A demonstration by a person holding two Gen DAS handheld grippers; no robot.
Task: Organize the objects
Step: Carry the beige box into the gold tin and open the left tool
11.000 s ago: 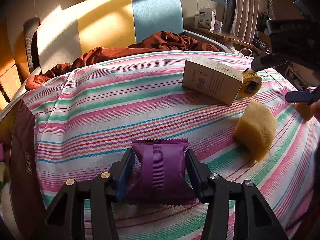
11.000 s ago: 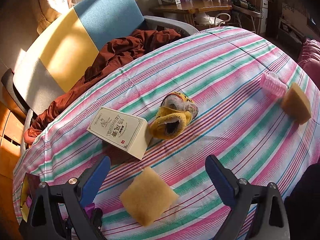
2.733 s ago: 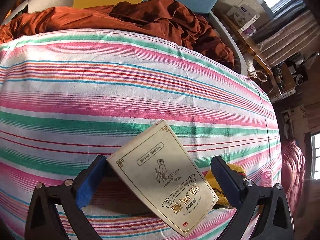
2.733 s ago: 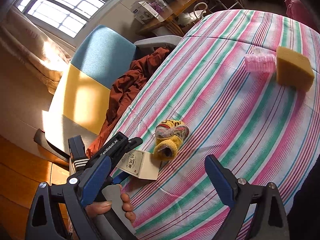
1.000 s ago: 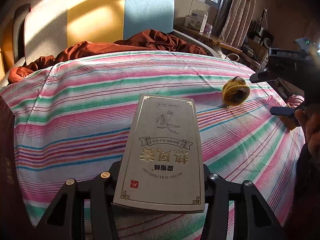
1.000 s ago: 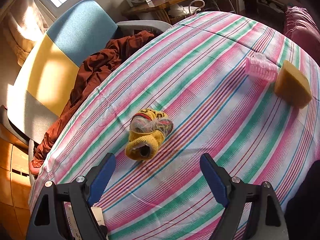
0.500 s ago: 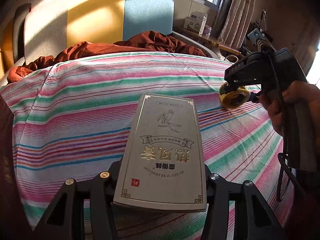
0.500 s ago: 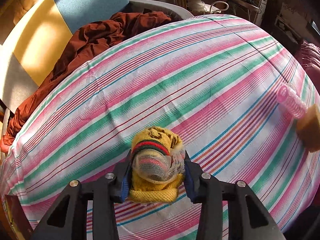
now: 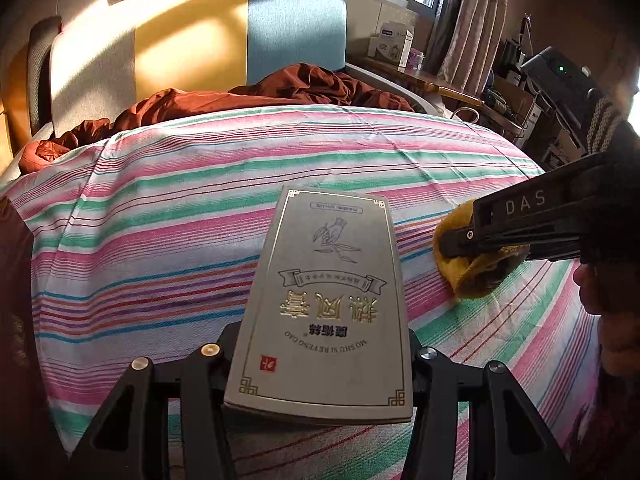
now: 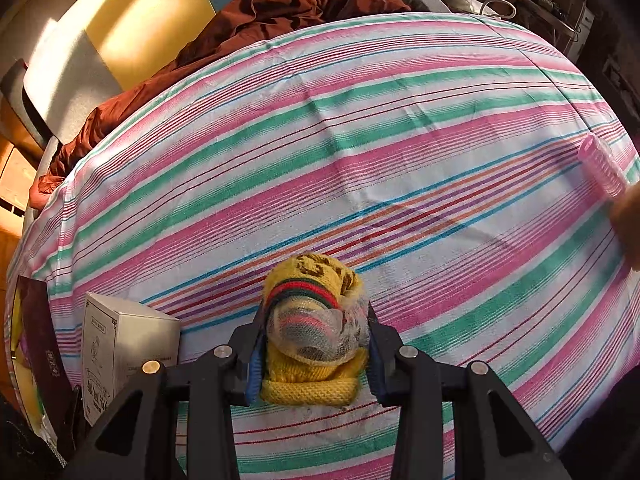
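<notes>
My left gripper (image 9: pixel 320 360) is shut on a flat cream box (image 9: pixel 326 304) with gold Chinese lettering and holds it just above the striped tablecloth (image 9: pixel 160 208). The box also shows in the right wrist view (image 10: pixel 120 344) at the lower left. My right gripper (image 10: pixel 314 350) is shut on a rolled yellow knitted sock (image 10: pixel 316 332) with red and green bands, part wrapped in clear netting. In the left wrist view the sock (image 9: pixel 472 268) shows at the right, under the right gripper's black body.
A pink ribbed roller (image 10: pixel 602 168) lies at the cloth's right edge. A dark maroon container (image 10: pixel 42 344) stands at the left edge. A rust-brown blanket (image 9: pixel 256 96) lies on the yellow and blue sofa (image 9: pixel 192 40) behind the table.
My right gripper has closed on the yellow sock and carried it left, toward the box. My left gripper keeps holding the box in place.
</notes>
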